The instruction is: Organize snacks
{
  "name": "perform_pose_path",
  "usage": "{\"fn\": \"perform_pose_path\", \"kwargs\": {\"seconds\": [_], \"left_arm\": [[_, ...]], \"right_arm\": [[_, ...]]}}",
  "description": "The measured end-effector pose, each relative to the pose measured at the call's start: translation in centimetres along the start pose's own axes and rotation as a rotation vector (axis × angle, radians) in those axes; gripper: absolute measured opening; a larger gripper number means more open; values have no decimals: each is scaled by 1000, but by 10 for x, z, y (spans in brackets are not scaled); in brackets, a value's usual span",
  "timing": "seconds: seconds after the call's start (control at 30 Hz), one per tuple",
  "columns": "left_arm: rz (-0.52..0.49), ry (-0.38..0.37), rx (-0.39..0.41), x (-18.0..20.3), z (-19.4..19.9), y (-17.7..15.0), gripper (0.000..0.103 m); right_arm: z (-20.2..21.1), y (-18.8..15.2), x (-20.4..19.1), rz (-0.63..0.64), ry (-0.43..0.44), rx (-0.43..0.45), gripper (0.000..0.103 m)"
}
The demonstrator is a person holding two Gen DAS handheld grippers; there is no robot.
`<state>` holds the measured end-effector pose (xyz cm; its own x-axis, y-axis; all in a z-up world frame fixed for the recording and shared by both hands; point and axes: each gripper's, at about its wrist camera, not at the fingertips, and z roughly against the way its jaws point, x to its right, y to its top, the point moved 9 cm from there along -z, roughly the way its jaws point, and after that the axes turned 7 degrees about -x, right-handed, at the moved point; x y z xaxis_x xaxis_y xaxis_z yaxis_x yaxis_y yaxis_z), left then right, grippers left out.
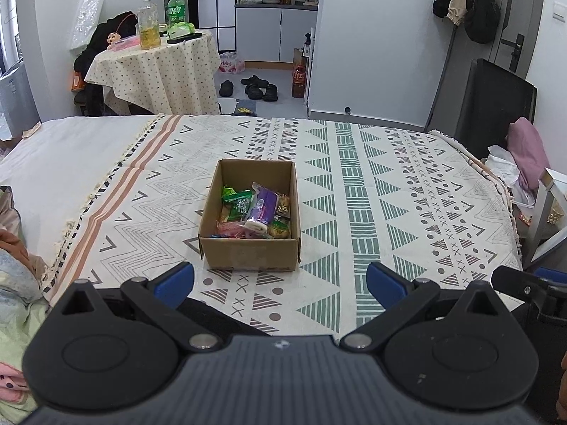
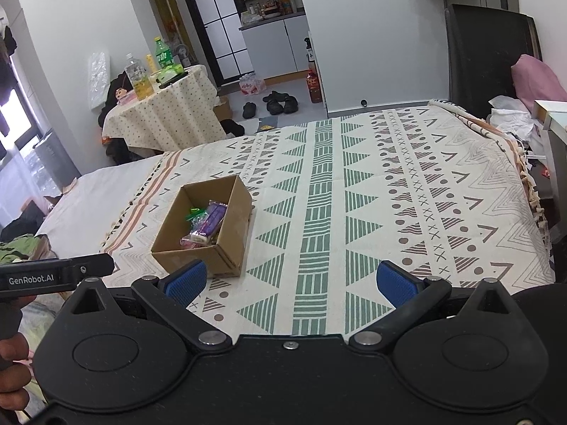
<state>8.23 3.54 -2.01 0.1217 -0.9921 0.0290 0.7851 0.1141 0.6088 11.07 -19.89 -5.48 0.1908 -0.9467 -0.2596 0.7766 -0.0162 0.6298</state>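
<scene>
Cardboard box [image 1: 250,252] w/ snacks [image 1: 256,212] inside

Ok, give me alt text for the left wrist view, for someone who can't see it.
An open cardboard box holding mixed snack packets, a purple packet on top, sits on a patterned blanket spread over a bed, straight ahead of the left gripper, whose blue-padded jaws are spread wide and hold nothing. The right gripper edges in at the right.

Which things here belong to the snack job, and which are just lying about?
For the job:
cardboard box
purple packet
green packets
left gripper, open
right gripper, open

Lying about:
bottles on side table
shoes
pink cloth
</scene>
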Motion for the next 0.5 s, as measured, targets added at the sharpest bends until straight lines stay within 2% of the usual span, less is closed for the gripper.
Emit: {"fn": "perform_pose_path", "kwargs": {"seconds": [0.5], "left_arm": [[-3, -6, 2, 2, 2, 0, 103]], "right_arm": [[1, 1, 1, -1, -3, 0, 103]]}}
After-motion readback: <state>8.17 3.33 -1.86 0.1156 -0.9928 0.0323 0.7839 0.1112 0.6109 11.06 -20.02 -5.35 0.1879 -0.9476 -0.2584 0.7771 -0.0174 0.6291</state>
